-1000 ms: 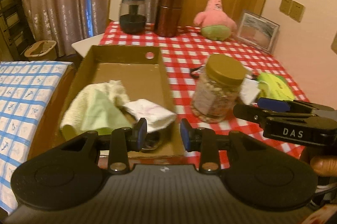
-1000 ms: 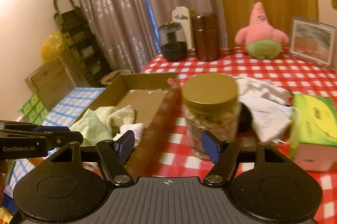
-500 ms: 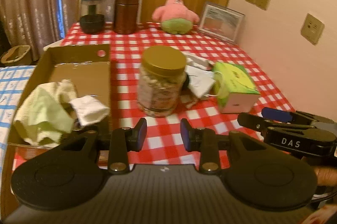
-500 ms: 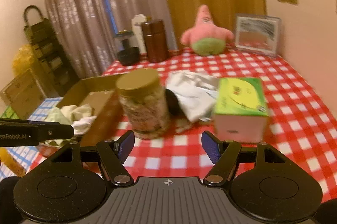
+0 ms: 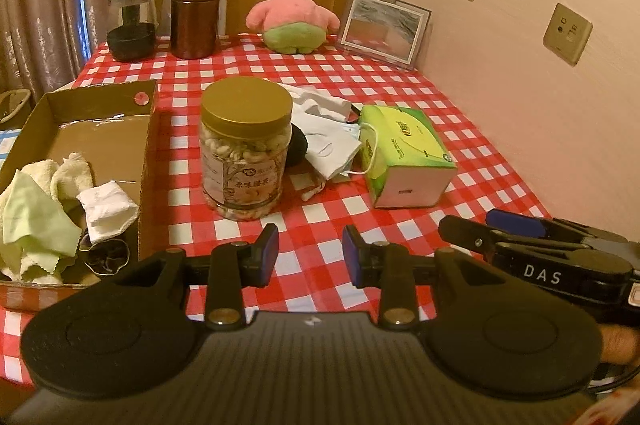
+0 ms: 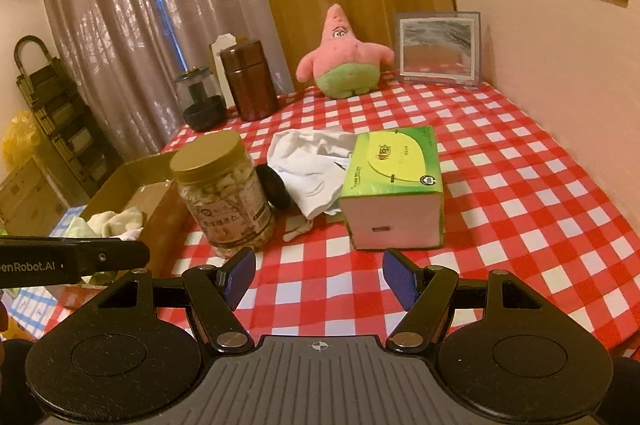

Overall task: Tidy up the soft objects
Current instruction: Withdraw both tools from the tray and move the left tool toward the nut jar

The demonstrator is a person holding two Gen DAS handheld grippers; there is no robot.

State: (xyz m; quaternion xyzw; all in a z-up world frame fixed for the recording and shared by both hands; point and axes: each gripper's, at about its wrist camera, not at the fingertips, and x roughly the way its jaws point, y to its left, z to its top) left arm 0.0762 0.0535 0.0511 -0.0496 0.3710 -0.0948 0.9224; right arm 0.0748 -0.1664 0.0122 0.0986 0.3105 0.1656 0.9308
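Grippers both empty as I look across the checked tablecloth [image 5: 460, 129]. Left gripper [image 5: 310, 257] has its jaws set narrow with only bare cloth between the blue pads; right gripper [image 6: 318, 275] is spread wide, nothing in it either, and hangs over the near edge of the table.

Soft things sit in two spots. Cardboard tray [image 5: 146, 153] at the left edge already holds a pale green cloth [image 5: 36, 221], a cream towel [image 5: 70, 177] and a small white folded cloth [image 5: 108, 209], bunched at its near end. Out on the table, a crumpled white cloth pile [image 6: 308, 165] lies between the gold-lidded jar [image 6: 222, 193] and the green tissue box [image 6: 394, 185], touching the box. I can see a mask strap looped against the box in the left view. Pink star plush [image 6: 344, 59] sits upright at the far end, beside a picture frame [image 6: 438, 49].
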